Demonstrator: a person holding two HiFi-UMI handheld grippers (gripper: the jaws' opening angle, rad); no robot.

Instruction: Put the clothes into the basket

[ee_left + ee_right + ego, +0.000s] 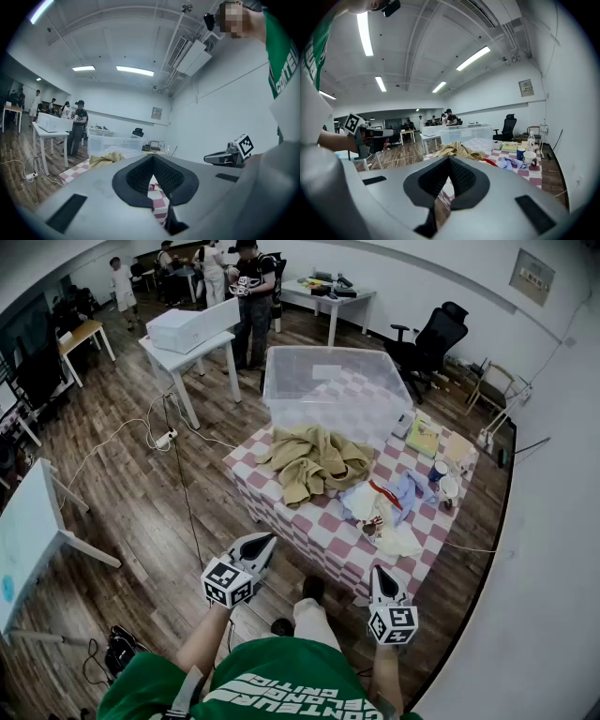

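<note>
While the clothes [323,474] lie in two heaps on the red-and-white checked table [314,535], neither gripper touches them. A tan garment [309,460] is crumpled near the table's middle, just in front of the basket [336,390], a clear plastic bin at the table's far end; whether cloth and bin wall touch cannot be told. To the right of the tan heap, a smaller pile [386,507] of pale blue, white and red pieces lies nearer the front edge. Beyond it, along the right edge, stand a blue cup [438,470] and a white mug [450,487], with a yellow-green book [424,437] beside the bin.

The left gripper [264,543] hangs off the table's near-left side over the wooden floor [141,512], its jaws pressed together on nothing. The right gripper [381,572] hovers at the near edge, its jaws likewise closed tight and empty, pointing toward the smaller pile.

Behind the table, a person [253,292] stands by a white desk [187,343], and a black office chair [433,334] sits near the wall.
</note>
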